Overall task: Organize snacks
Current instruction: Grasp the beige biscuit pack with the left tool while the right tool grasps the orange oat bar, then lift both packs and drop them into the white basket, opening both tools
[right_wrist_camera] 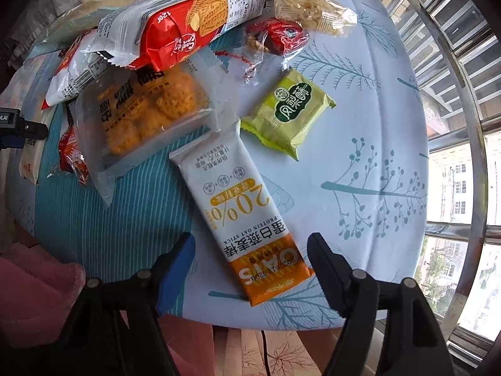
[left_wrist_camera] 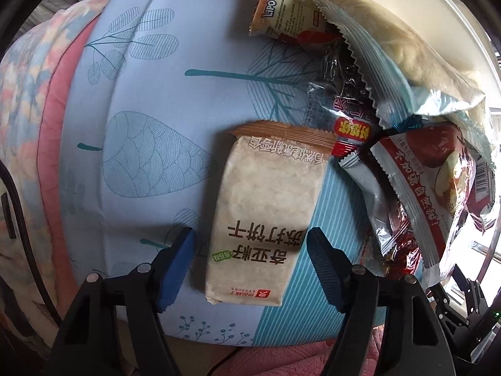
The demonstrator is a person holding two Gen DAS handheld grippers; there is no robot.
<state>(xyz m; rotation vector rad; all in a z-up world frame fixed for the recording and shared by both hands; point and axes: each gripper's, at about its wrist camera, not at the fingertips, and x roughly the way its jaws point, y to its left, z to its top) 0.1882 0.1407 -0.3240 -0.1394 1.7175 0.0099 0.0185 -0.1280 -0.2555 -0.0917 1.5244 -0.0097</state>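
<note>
2 tools over snack packets on the leaf-print bench (left_wrist_camera: 131, 100).
Left tool (left_wrist_camera: 250, 266) released, pads either side of the beige cracker packet (left_wrist_camera: 266, 213) lying flat, not touching it; snack pile (left_wrist_camera: 391, 125) just beside; right tool (right_wrist_camera: 250, 266) released, straddling the white-and-orange oat bar (right_wrist_camera: 241, 216), clear of it; green packet (right_wrist_camera: 288, 112) near.

Table (right_wrist_camera: 360, 163): oat stick packet (right_wrist_camera: 241, 219) nearest, lying at a slant. Square pastry packet (right_wrist_camera: 288, 112) just beyond to its right. Tray of fried snacks (right_wrist_camera: 147, 116) to its left. Biscuit roll (right_wrist_camera: 188, 28) far, overlapping the tray. Cracker packet (left_wrist_camera: 266, 219) leftmost, beside the pile.
</note>
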